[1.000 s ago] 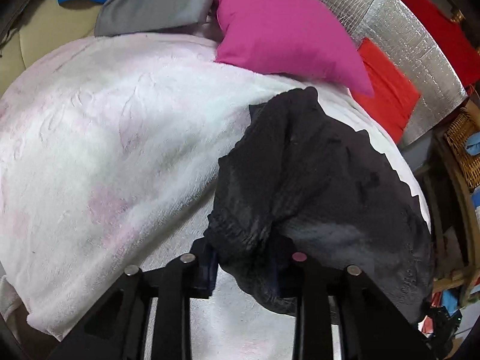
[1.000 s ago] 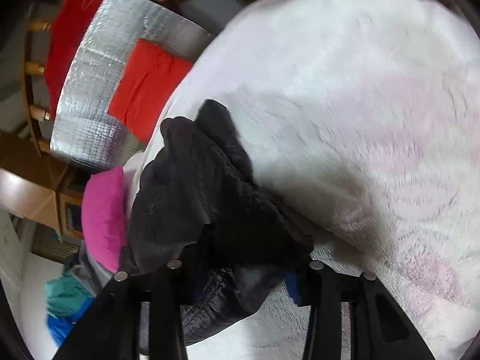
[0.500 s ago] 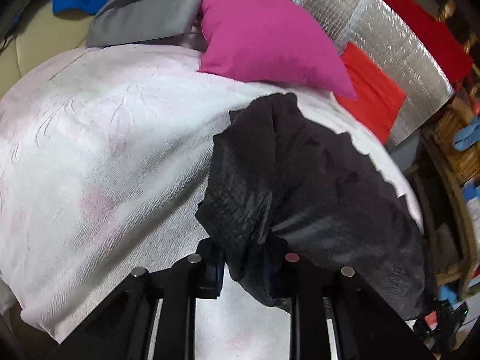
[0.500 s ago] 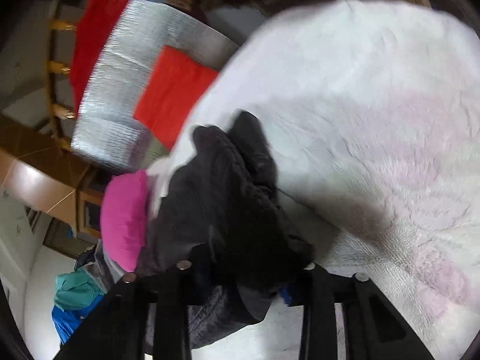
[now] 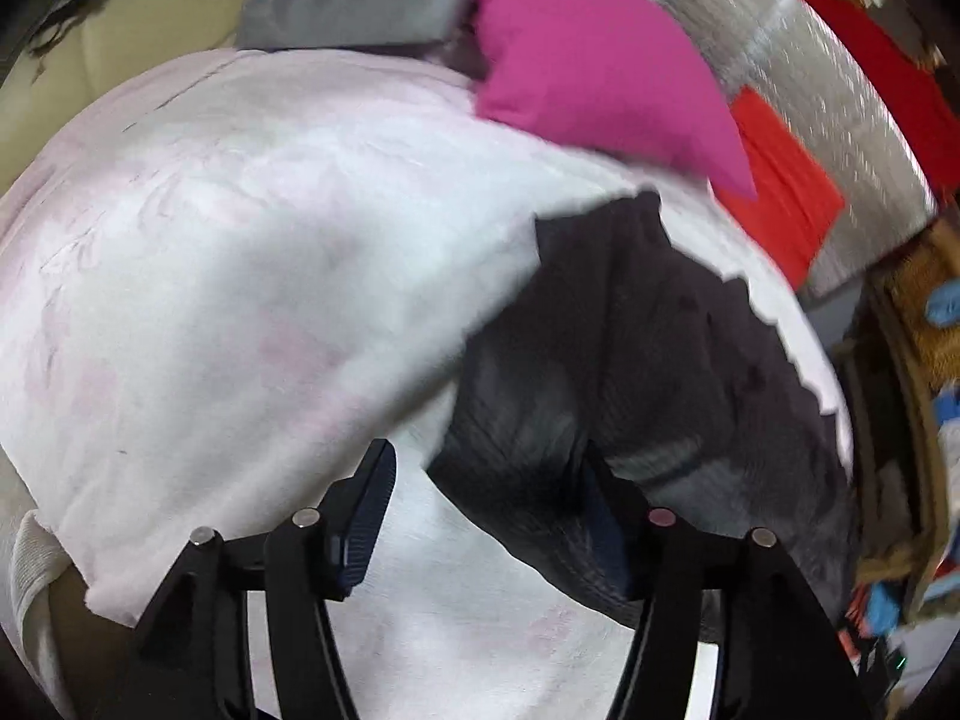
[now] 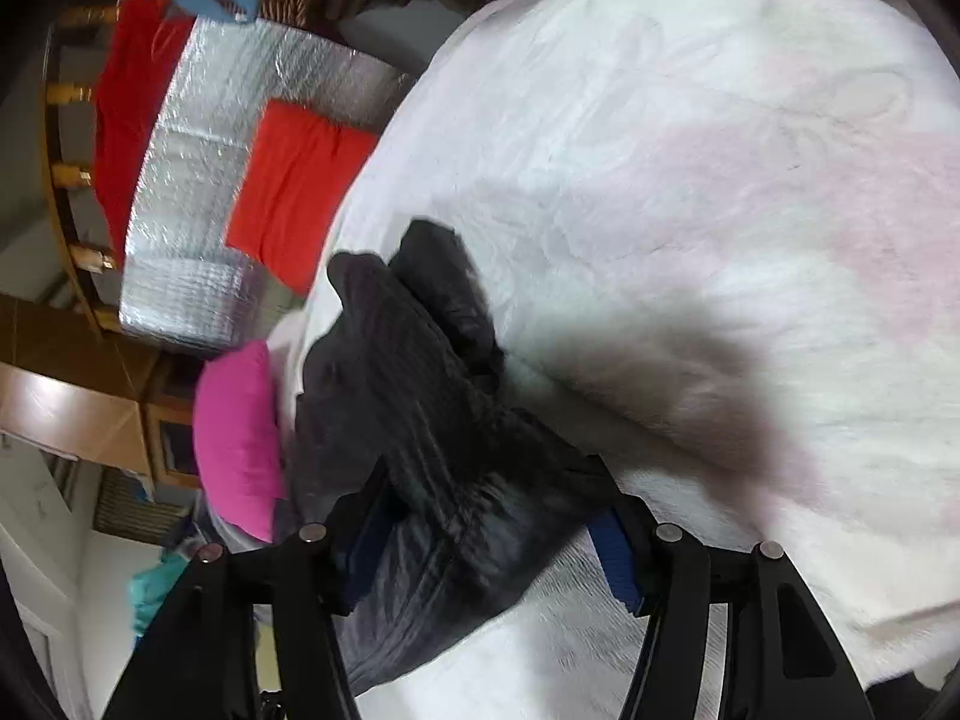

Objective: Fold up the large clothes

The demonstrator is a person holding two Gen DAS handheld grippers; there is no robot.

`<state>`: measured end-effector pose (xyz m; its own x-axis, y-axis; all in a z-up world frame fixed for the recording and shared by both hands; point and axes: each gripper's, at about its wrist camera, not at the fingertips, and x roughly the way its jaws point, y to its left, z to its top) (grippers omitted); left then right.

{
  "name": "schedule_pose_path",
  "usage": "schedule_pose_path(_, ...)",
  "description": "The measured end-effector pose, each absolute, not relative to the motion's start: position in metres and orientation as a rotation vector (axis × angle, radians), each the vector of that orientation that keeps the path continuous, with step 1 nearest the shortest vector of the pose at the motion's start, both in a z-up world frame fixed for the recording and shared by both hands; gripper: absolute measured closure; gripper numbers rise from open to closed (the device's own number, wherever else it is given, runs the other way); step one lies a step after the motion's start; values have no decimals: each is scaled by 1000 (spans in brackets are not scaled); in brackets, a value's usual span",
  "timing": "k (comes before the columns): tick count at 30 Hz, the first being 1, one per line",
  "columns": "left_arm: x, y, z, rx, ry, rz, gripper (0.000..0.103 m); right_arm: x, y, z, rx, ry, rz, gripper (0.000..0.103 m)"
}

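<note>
Black garment (image 5: 648, 372) lies lengthwise toward the pink pillow (image 5: 594, 60); both grippers' fingers are spreading apart.

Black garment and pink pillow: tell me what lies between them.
Only a bare strip of the white blanket separates the black garment from the pink pillow; nothing else lies there. The left wrist view shows it best.

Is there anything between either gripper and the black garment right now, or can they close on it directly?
Nothing visible is in the way. The black garment lies on the white blanket, its near edge already between the fingers of the left gripper and the right gripper, whose jaws are opening. The pink pillow sits beyond it.
</note>
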<state>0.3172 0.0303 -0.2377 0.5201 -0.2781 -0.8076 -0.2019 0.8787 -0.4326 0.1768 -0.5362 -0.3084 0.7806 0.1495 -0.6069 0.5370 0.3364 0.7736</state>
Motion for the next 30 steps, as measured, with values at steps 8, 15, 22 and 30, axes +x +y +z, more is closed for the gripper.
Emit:
schedule_pose_path(8, 305, 32, -194, -349, 794, 77, 39, 144, -536, -250, 964, 469, -356, 50)
schedule_pose_path(15, 330, -16, -241, -98, 1029, 55, 37, 219, -508, -277, 888, 691, -280, 61)
schedule_pose_path(22, 324, -2, -224, -128, 949, 89, 31, 236, -516, -269, 844, 681, -322, 62)
schedule_pose_path(30, 339, -55, -235, 116, 945, 36, 28, 288, -499, -288, 781, 798, -278, 60)
